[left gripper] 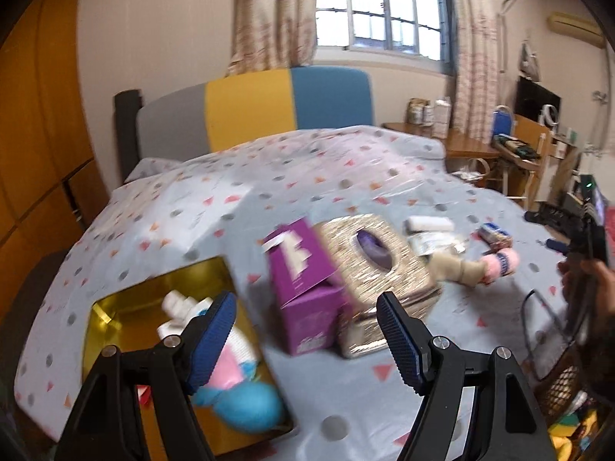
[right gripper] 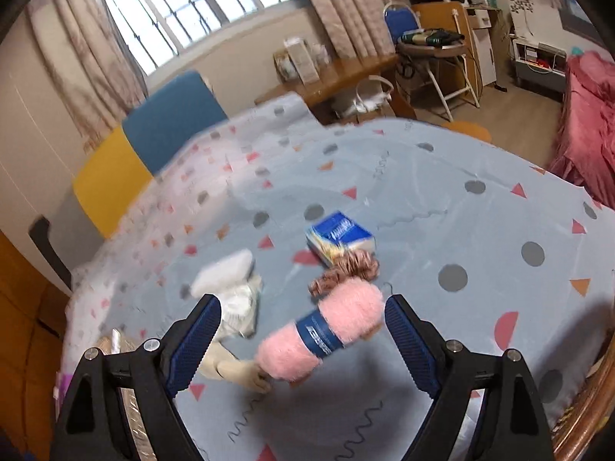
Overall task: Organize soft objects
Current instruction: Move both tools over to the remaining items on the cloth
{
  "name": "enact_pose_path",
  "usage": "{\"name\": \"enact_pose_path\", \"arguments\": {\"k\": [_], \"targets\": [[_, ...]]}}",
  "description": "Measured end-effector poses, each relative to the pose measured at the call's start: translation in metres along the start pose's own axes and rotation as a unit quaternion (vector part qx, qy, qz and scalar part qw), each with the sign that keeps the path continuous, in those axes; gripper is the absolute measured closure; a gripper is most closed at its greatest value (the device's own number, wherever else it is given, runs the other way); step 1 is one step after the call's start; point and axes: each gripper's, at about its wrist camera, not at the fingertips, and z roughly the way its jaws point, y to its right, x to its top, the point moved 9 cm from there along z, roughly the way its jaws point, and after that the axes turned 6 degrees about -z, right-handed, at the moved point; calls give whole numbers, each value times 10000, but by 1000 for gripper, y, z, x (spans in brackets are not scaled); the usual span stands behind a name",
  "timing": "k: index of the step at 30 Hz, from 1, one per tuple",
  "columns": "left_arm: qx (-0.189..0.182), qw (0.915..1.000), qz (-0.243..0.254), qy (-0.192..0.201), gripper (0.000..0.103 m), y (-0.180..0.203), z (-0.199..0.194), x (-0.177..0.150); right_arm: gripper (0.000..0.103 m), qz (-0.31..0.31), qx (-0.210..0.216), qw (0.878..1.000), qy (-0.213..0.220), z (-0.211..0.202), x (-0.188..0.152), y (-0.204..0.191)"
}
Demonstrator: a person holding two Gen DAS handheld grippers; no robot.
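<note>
Several soft things already lie in the gold tin at the left of the bed: a white bundle, something pink and white and a blue ball of yarn, so the sorting looks well begun but not finished. Still out on the bedspread is the pink yarn skein with its blue band, lying tilted between the two fingers of the right gripper, which stands wide and holds nothing; the pads do not touch the skein. Just past it sit a brown scrunchie and a blue tissue pack, the two touching or nearly so. To the left are a white rolled cloth resting on a crumpled white packet, and a beige soft piece that meets the skein's near end. The left gripper hangs spread and empty over the bedspread between the tin and a purple box, which leans against a gold tissue box. By my judgement the skein is the next item to go, with about five loose pieces left.
</note>
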Motion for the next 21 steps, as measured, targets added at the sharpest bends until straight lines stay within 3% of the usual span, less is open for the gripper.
{"name": "enact_pose_path", "arguments": {"k": [7,11,16,19,21], "targets": [[-504,9968,617,-68,27,66,19,22,14,142,154,9997,103,-5,2,-1],[-1136,9901,735,-375,27,120,35,28,14,373,282,9988,123,-4,4,3],[-1781,9767,539,-1066,27,185,73,32,14,578,398,9973,236,-9,6,8],[-1887,9687,390,-1563,29,218,109,27,14,655,497,9962,283,-10,7,9],[-1929,9616,263,-1935,35,233,131,21,14,675,572,9956,292,-10,8,8]]}}
